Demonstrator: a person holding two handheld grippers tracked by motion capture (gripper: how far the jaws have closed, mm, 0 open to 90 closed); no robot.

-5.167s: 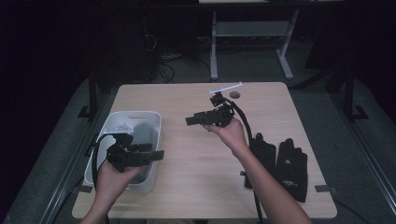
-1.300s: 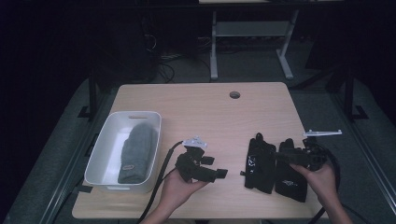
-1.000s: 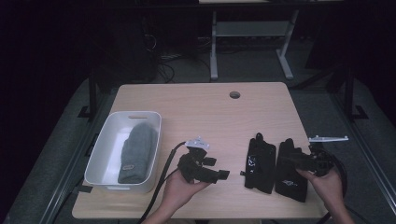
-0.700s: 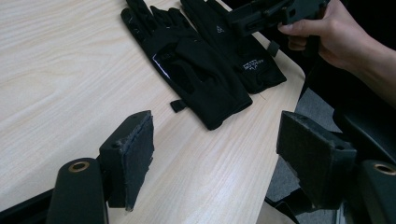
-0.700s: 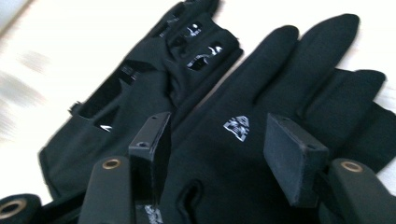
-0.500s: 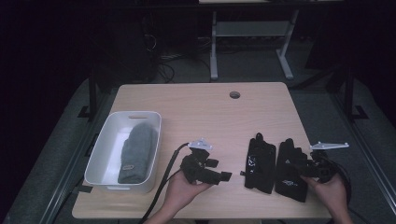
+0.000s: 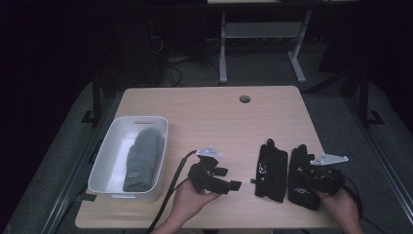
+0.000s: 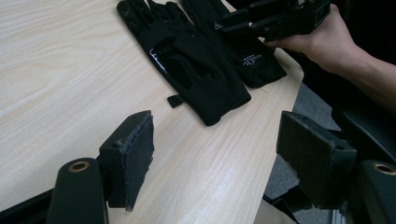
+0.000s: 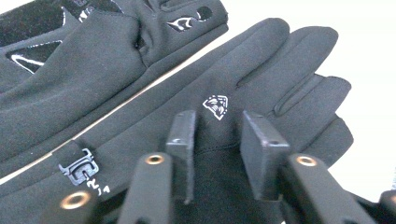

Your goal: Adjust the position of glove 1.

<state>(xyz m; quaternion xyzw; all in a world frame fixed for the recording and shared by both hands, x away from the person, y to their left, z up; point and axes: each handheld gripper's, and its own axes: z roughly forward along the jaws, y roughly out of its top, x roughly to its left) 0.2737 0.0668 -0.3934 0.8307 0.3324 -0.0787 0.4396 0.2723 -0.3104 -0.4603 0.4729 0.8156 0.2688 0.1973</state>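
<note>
**Pinching Up the Outer Black Glove**

Right gripper (image 9: pixel 217 140) set down on the outer black glove (image 7: pixel 303 178), near the table's (image 7: pixel 204 112) right front corner, beside the second black glove (image 7: pixel 271 171). Jaws just closing, fabric bunched between the pads (image 9: pixel 183 140) below the small white logo (image 9: pixel 216 106); judged clamped on a fold of the glove back, though full pressure hard to confirm. Left gripper (image 7: pixel 214 178) held idle over bare wood, jaws wide apart with nothing between them.

Best handled by finishing the squeeze before any lift, so as to catch both layers of cloth rather than a thin pinch likely to slip. Worth lifting straight up and slowly, watching for the neighbouring glove dragging along where the two lay touching. Likely destination judged to be the white bin (image 7: pixel 109 156) at the left, already holding a grey mitten (image 7: pixel 143 158).
</note>
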